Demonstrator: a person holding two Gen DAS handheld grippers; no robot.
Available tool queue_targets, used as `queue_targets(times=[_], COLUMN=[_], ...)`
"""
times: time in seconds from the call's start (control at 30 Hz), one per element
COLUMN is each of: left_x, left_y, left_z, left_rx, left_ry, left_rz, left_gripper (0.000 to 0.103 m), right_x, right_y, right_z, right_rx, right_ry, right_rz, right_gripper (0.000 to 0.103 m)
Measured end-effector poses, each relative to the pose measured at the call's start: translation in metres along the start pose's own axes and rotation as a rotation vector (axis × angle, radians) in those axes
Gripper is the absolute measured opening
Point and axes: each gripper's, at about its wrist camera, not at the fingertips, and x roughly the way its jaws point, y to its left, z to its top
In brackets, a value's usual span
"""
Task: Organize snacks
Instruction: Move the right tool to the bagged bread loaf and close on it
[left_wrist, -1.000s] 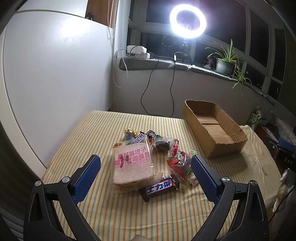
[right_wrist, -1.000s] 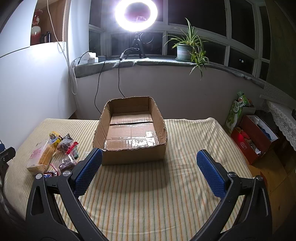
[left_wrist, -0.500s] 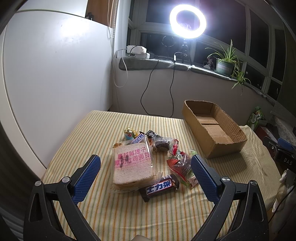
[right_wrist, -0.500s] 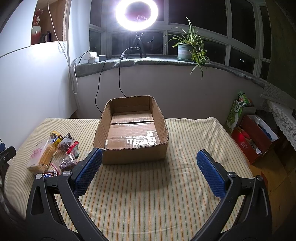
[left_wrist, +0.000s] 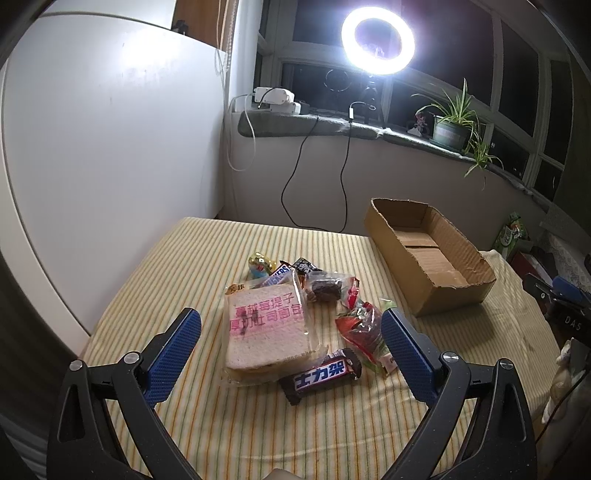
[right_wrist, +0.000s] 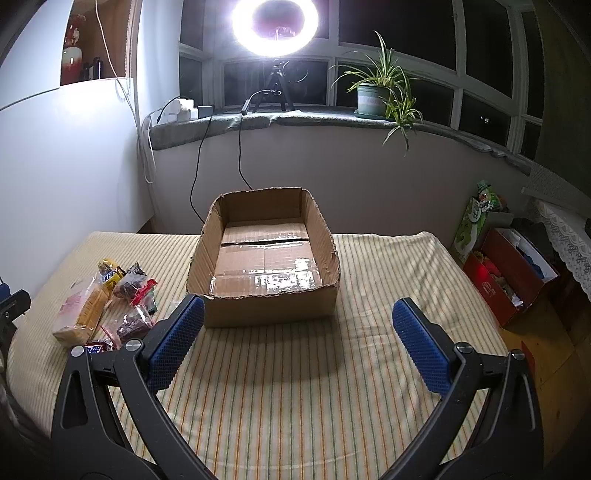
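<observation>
Both claws spread wide, cardboard box (right_wrist: 266, 258) bare inside, snacks (left_wrist: 291, 317) outside

Sandwich pack (left_wrist: 265, 328) covers most of Snickers bar (left_wrist: 275, 276) and a gold-wrapped sweet (left_wrist: 233, 288) at far side. Left gripper's blue pad (left_wrist: 404, 350) hides near edge of red packet (left_wrist: 360, 326).

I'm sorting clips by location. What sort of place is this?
Probably a room in a home, set up for filming: a potted plant on the windowsill, a ring light at the dark window, and a table with a striped cloth.
</observation>
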Motion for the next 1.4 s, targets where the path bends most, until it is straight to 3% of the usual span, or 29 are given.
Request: queue_targets(times=[0.3,0.63,0.97,1.4], left_x=[0.012,0.035,0.061,0.080], left_y=[0.017,0.047,0.078,0.084], left_z=[0.000,-0.011,-0.025,-0.033], left_rx=[-0.044,-0.161,-0.315,-0.357], left_ry=[0.022,0.098,0.190,0.252], left_rz=[-0.019,-0.105,-0.224,-0.300], left_gripper=[0.098,0.094,0.085,0.085], right_x=[0.013,0.030,0.064,0.126], right_y=[0.013,0.051,0.124,0.193], right_z=[0.004,0.005,0.008,0.009], right_rx=[-0.028,-0.084,-0.126,-0.116], right_ry=[0.017,0.065,0.222,0.463], right_rz=[0.056,0.301,0.593,0.765], right_gripper=[0.103,0.103,0.087,0.086])
